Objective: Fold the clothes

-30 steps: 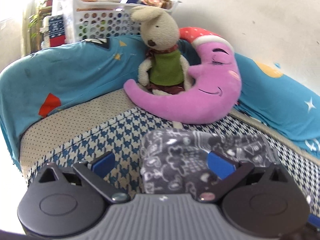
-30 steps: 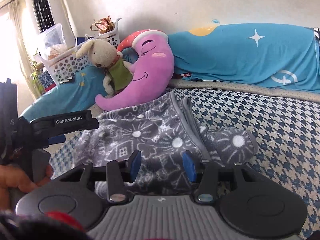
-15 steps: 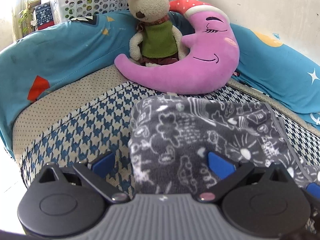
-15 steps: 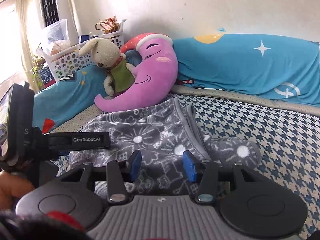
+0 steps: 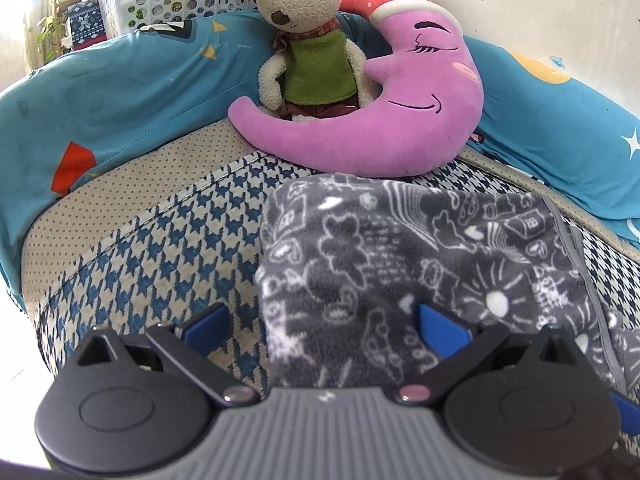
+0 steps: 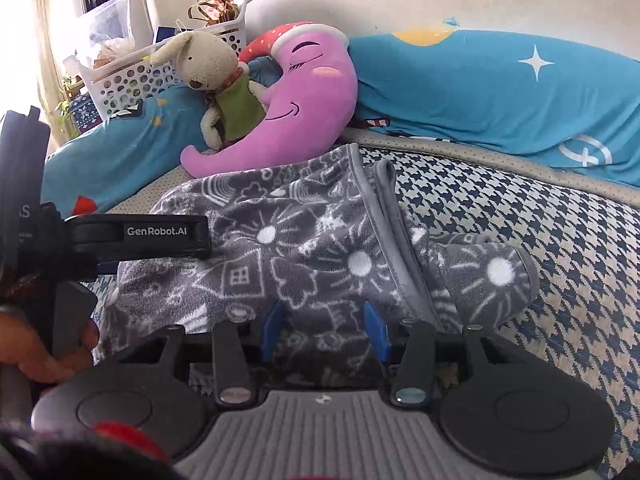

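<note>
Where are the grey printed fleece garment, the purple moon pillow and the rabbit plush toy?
grey printed fleece garment (image 5: pixel 400 264): left wrist view, middle of cloth.
purple moon pillow (image 5: pixel 424 96): left wrist view, its face.
rabbit plush toy (image 6: pixel 236 108): right wrist view, green vest.

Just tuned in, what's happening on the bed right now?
A person with a gripper in each hand is folding a grey printed fleece garment on the houndstooth bed cover. Both the left gripper and right gripper are open, low over the garment's near edge, gripping nothing. A sleeve sticks out to the right, not yet folded in.
</note>
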Tool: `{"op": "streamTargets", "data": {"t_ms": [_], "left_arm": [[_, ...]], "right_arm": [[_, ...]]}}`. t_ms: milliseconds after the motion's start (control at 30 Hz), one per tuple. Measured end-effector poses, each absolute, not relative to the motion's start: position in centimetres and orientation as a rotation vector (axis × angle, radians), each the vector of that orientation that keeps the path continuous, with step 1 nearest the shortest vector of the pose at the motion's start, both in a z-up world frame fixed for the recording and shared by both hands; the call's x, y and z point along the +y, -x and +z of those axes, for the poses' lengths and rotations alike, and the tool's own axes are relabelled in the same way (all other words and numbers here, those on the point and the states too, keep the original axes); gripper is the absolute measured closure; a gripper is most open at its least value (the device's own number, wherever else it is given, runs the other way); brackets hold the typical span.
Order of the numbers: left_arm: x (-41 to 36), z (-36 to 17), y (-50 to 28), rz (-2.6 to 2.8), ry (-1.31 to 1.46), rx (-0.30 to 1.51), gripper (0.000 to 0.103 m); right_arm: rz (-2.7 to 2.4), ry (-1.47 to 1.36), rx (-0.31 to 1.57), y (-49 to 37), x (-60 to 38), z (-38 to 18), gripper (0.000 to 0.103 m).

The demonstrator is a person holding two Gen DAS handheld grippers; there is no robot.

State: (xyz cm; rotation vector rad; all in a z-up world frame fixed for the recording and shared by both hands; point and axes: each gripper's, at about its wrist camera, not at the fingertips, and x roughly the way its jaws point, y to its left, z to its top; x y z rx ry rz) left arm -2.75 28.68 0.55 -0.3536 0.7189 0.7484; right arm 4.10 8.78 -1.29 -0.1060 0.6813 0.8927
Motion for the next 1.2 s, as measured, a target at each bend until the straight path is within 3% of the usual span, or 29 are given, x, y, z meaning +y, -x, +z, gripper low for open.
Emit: {"op": "streamTargets", "data": {"t_ms": [567,1200], "left_arm": [[26.1,3.0,5.1,0.784,0.352,0.710,0.000],[21.5,2.4,8.3,0.818,0.365,0.780,0.000]], "right_arm": [[0.835,0.151,0.719,-2.2,6.5,3.0,0.049],[0.741,0.213,0.825,-0.9,1.6,4.3,0.031]]}}
